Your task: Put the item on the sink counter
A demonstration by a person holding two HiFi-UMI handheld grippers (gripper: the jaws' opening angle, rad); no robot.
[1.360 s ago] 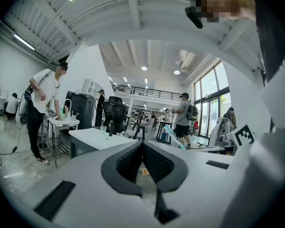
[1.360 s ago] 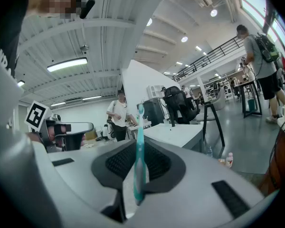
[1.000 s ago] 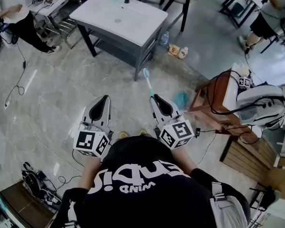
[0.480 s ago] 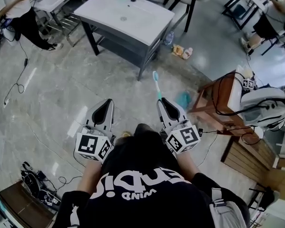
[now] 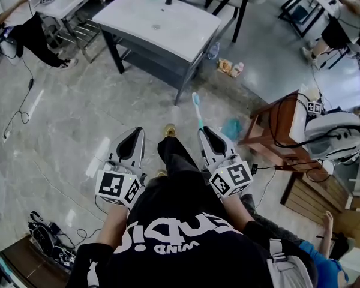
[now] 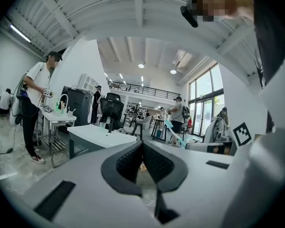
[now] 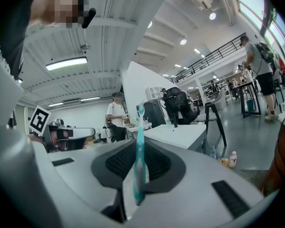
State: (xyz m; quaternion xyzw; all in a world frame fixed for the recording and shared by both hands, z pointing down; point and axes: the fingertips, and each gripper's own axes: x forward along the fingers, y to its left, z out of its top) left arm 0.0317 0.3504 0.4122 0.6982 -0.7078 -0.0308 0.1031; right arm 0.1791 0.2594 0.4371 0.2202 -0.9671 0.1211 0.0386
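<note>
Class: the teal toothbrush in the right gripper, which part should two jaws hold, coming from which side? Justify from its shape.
Grip the handle's tail end, coming from behind along its length, as the right gripper does. The toothbrush is long and slim, so the jaws close across its narrow handle and the brush head is left free ahead.

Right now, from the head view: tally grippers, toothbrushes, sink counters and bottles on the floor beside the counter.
Grippers: 2 (left gripper, right gripper)
Toothbrushes: 1 (toothbrush, in the right gripper)
Sink counters: 1 (sink counter)
Floor bottles: 2 (clear bottle, white bottle)
Total: 6
</note>
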